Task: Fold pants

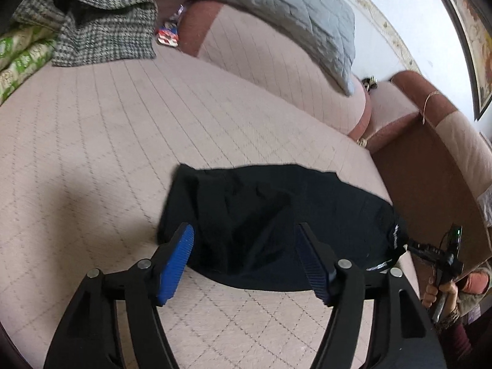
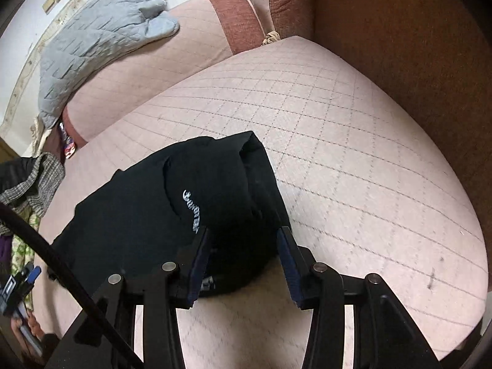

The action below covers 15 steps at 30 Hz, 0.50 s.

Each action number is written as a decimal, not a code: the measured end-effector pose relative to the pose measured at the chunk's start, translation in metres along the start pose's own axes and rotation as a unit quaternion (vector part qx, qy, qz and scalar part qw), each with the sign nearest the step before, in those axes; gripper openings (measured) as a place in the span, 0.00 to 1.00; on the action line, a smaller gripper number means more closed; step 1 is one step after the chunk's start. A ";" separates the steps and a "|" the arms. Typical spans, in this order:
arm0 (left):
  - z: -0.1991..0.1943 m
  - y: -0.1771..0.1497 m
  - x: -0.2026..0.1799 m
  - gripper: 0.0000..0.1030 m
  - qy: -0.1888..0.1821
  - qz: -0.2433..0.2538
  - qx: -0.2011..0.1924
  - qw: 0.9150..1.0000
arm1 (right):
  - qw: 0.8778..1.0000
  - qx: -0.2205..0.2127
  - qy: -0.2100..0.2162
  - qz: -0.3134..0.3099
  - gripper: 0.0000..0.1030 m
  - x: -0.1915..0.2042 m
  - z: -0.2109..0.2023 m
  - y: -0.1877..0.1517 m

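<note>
Black pants [image 1: 270, 221] lie folded into a compact bundle on the pink quilted sofa seat [image 1: 107, 141]. My left gripper [image 1: 246, 246] is open, its blue-padded fingers [image 1: 176, 264] just above the near edge of the bundle, holding nothing. In the right wrist view the pants [image 2: 153, 209] show white lettering [image 2: 192, 212]. My right gripper [image 2: 244, 246] is open over the bundle's near right corner, holding nothing. The right gripper also shows in the left wrist view [image 1: 436, 255] at the bundle's right end.
A houndstooth garment [image 1: 101, 24] and green patterned cloth [image 1: 21, 55] lie at the seat's far left. A grey quilted blanket [image 1: 276, 15] drapes over the backrest. A brown armrest [image 1: 430, 184] bounds the seat on the right.
</note>
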<state>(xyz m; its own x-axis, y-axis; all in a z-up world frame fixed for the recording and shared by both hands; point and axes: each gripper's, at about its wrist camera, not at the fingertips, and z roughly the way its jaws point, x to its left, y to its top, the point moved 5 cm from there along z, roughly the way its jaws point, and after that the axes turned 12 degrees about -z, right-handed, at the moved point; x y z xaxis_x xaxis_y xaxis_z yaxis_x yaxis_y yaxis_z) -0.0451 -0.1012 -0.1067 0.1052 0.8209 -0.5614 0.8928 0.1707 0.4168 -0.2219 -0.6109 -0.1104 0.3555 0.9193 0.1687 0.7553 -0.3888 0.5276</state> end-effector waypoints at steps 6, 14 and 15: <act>0.042 -0.012 -0.008 0.74 0.027 0.018 0.055 0.998 | 0.996 0.015 -0.060 -0.056 0.10 0.023 0.014 0.005; 0.030 -0.003 -0.016 0.13 0.046 0.041 0.077 0.995 | 0.999 -0.038 0.002 -0.021 0.07 0.019 -0.044 0.006; 0.026 -0.004 -0.016 0.13 0.048 0.042 0.076 0.995 | 0.999 -0.039 0.011 -0.011 0.07 0.016 -0.049 0.003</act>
<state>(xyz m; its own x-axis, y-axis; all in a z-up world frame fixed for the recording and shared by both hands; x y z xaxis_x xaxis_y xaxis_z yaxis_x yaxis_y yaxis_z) -0.0390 -0.1293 -0.1174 0.1459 0.8782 -0.4556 0.9393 0.0216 0.3425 -0.2413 -0.5946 -0.0658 0.3262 0.9293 0.1733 0.7175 -0.3627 0.5947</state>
